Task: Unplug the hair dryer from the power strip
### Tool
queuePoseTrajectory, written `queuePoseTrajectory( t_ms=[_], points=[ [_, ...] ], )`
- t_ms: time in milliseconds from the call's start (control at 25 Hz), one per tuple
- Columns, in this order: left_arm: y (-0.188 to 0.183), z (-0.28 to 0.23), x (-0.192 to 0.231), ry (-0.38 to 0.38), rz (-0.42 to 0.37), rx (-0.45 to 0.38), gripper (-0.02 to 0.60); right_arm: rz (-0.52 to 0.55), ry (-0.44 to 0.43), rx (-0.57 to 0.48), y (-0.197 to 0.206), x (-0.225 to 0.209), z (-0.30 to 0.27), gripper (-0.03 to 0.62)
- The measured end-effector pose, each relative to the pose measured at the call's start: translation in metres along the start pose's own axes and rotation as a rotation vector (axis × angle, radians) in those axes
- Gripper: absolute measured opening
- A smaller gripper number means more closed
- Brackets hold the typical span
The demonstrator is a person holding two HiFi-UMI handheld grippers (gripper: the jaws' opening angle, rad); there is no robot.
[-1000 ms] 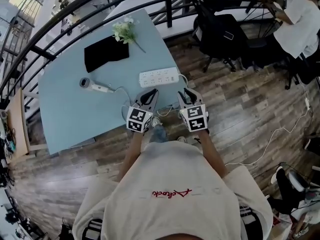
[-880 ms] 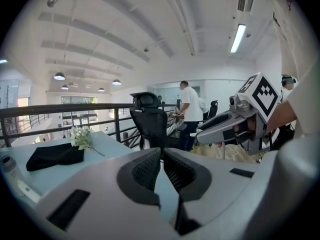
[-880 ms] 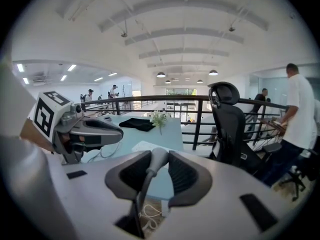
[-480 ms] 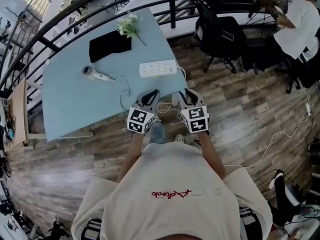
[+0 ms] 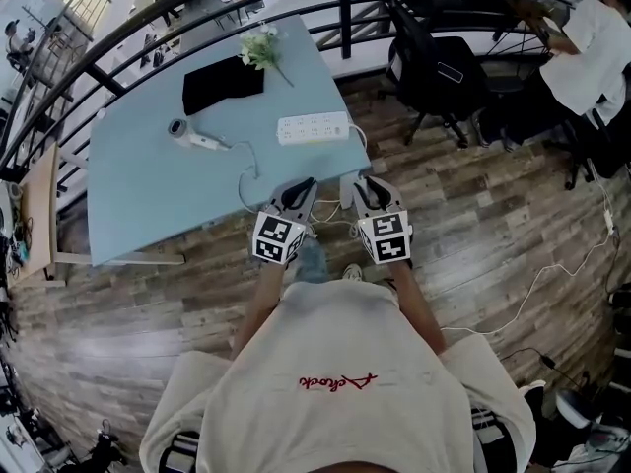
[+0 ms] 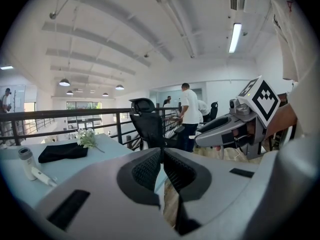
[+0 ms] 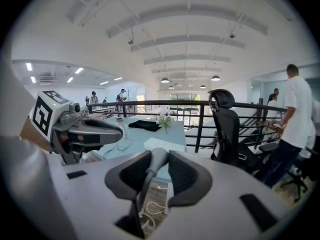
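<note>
Grey and tapered, the plug (image 7: 156,156) of the hair dryer (image 5: 190,134) sits between the pads of the right tool (image 5: 365,185), which is closed on it at a middling width, its cord (image 5: 244,170) hanging below. The plug looks already free of the white power strip (image 5: 314,128), which lies on the pale blue counter (image 5: 138,195) near the right edge. The dryer rests further left, well apart from the strip, and its cord loops over the near edge toward the tools. The left tool (image 5: 299,187) is closed narrow on nothing. To finish well, I would hold the plug by its body, not the cord, keep slack in the loop so the dryer is not dragged, and set the plug down clear of the strip.
</note>
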State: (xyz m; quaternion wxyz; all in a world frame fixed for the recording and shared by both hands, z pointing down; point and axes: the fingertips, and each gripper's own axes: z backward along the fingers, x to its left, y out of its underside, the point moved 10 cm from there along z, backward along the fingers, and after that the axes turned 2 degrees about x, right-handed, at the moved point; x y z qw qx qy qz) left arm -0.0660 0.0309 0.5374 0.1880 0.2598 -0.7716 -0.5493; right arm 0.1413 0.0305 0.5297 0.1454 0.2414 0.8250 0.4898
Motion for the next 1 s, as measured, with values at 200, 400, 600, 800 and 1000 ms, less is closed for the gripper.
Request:
queuePoseTrajectory(
  t_ms=[200,400,600,800,1000],
  points=[
    [-0.0006,0.0018,-0.0058,0.008,-0.005,-0.009,0.023,-0.005,0.004,-0.009,0.0004,0.0023,0.0046,0.123],
    [0.0007,0.0009,-0.0096,0.011,-0.007,-0.012,0.023,0.001,0.009,-0.015,0.0009,-0.0002,0.0068,0.123],
    [-0.0009,-0.002,-0.0107,0.013,-0.01,-0.015,0.023,0.008,0.01,-0.014,0.0015,-0.0015,0.0068,0.123],
    [0.0005,-0.0015,-0.0107,0.015,-0.014,-0.016,0.023,0.009,0.01,-0.016,0.0026,-0.0002,0.0057,0.123],
    [-0.0005,-0.0021,-0.0095,0.015,-0.011,-0.01,0.024,0.015,0.008,-0.009,0.0003,-0.0008,0.0043,0.123]
  ],
)
